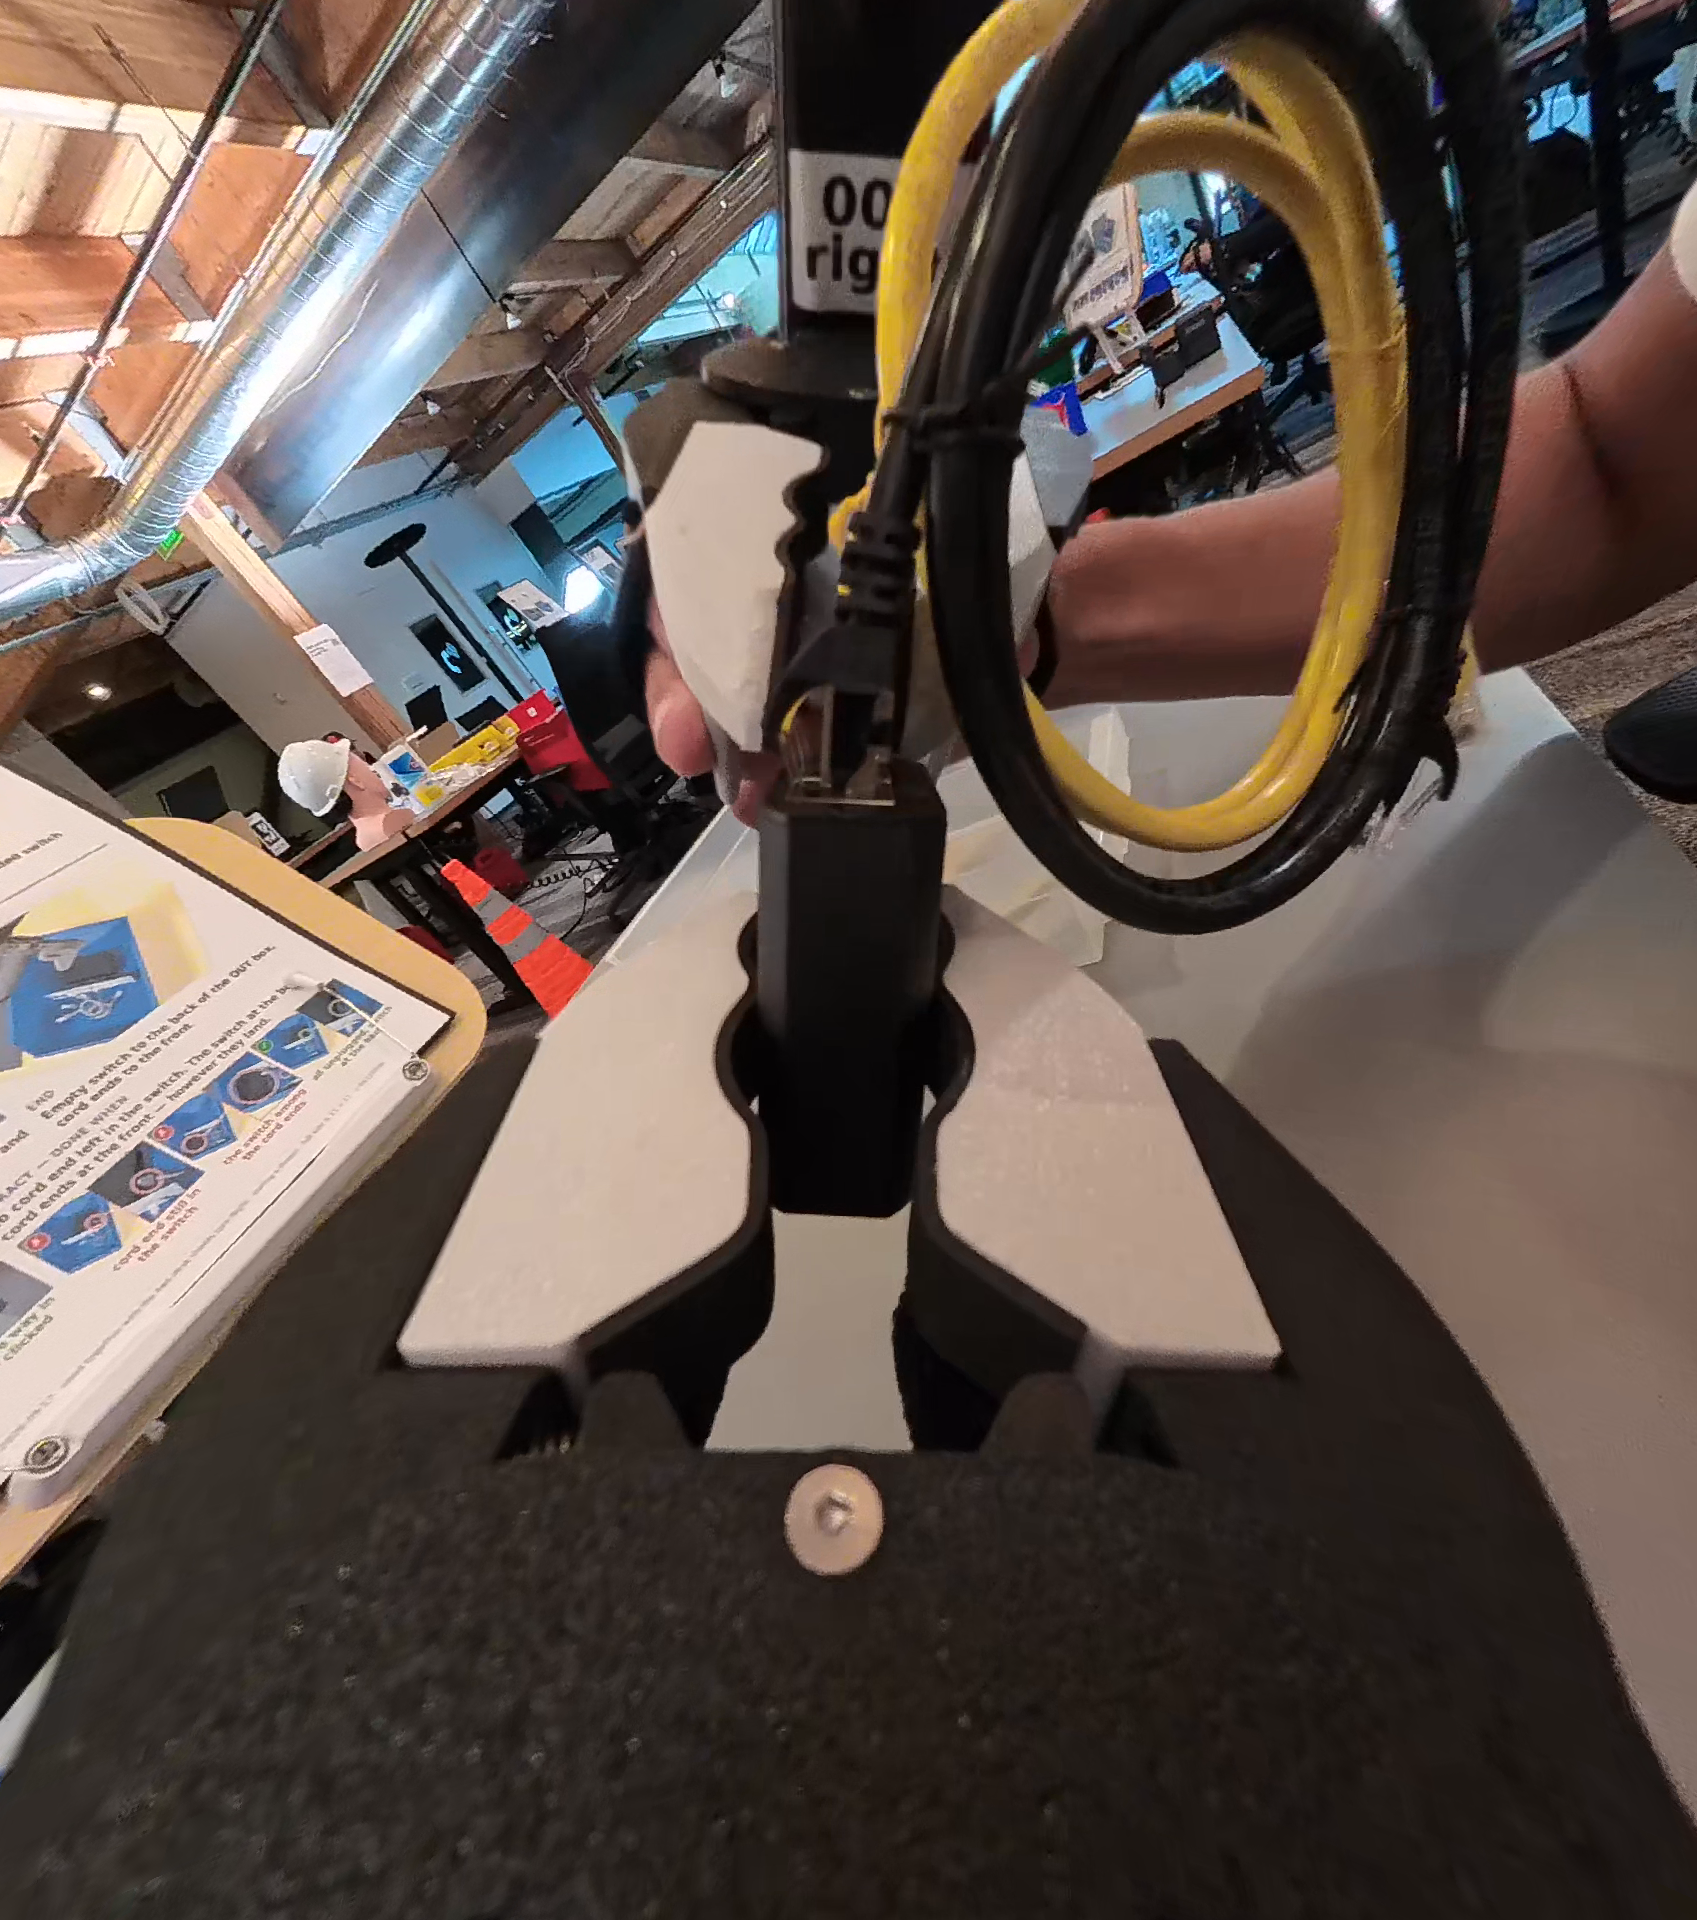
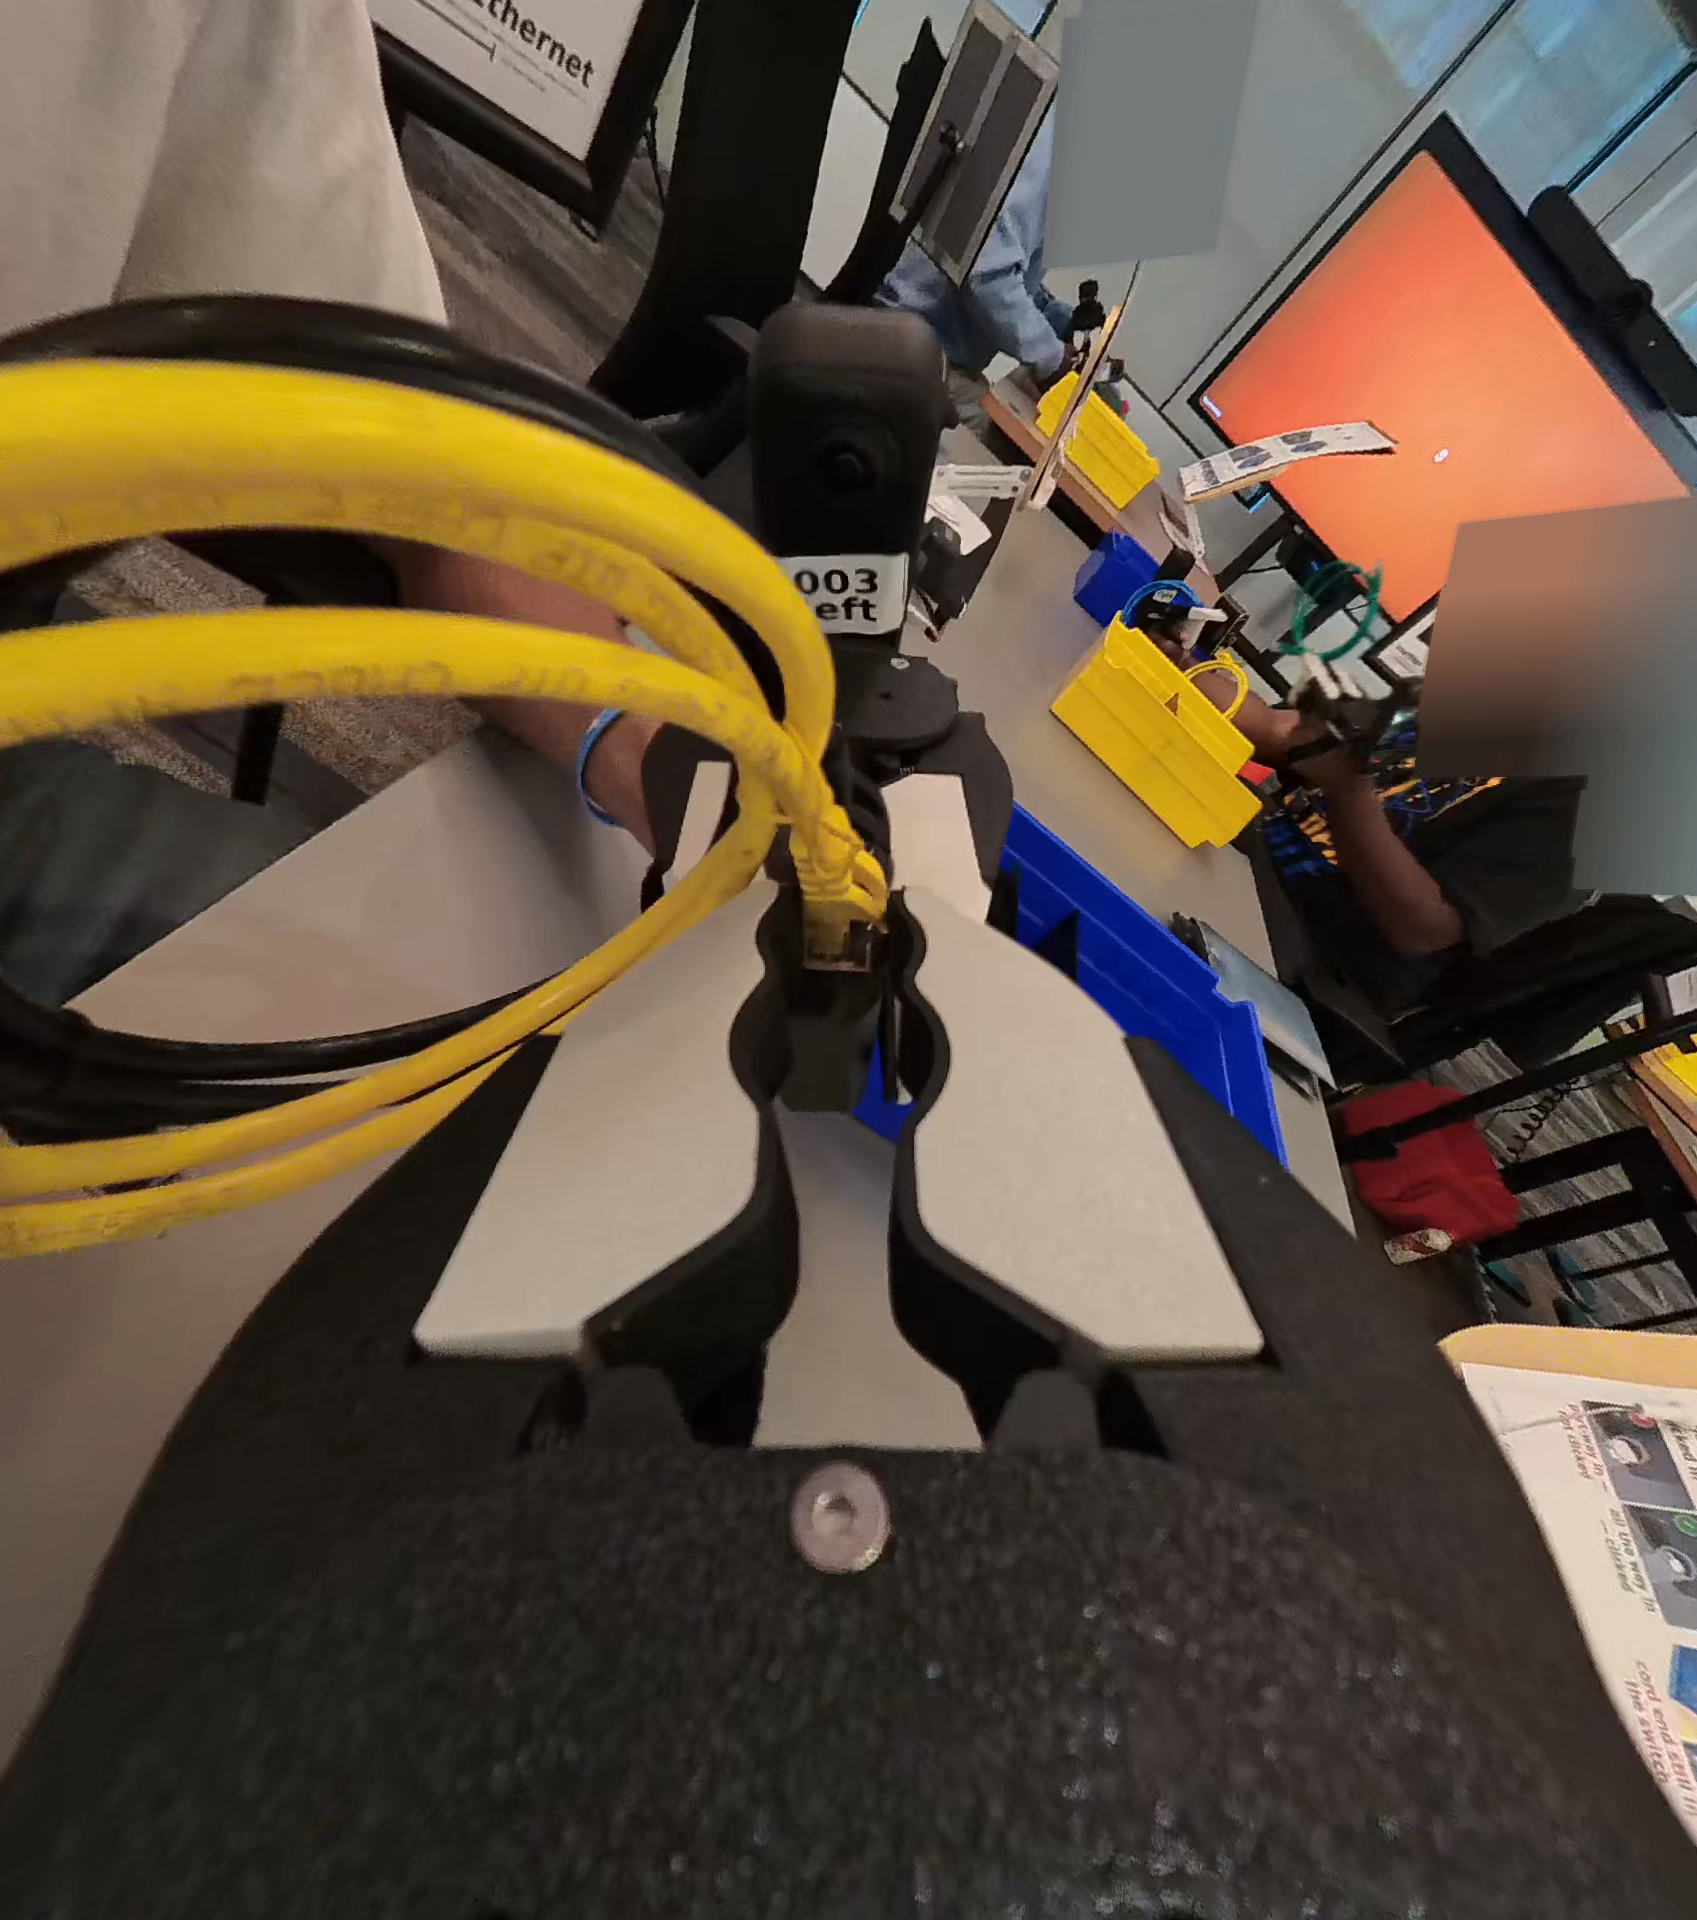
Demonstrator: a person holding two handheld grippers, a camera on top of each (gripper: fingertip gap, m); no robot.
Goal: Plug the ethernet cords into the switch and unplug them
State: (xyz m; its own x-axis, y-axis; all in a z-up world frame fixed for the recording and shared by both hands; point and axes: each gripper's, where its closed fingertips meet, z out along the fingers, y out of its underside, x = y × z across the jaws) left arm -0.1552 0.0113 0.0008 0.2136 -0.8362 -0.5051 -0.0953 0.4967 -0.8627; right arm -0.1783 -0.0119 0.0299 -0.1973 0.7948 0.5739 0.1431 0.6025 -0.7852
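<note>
In the left wrist view my left gripper point(image 1: 849, 935) is shut on a narrow black switch point(image 1: 849, 997) and holds it upright above the grey table point(image 1: 1550, 1091). My right gripper point(image 1: 839, 727) comes down from above, shut on a black ethernet plug point(image 1: 865, 603) whose tip sits at the port in the switch's top end. In the right wrist view my right gripper point(image 2: 844, 935) pinches that black plug point(image 2: 818, 1049). A yellow plug point(image 2: 833, 904) sits in the port beside it. Tied coils of yellow cord point(image 2: 304, 488) and black cord point(image 1: 979, 727) hang off the plugs. The left gripper's fingers point(image 2: 937, 831) show behind.
An instruction sheet on a wooden board point(image 1: 96, 1091) lies at the left. A clear plastic bin point(image 1: 1083, 810) stands behind the switch. A blue bin point(image 2: 1135, 966) and yellow bins point(image 2: 1156, 727) sit on the table. Another person works farther back near an orange screen point(image 2: 1426, 395). Left tips to right tips: about 4 centimetres.
</note>
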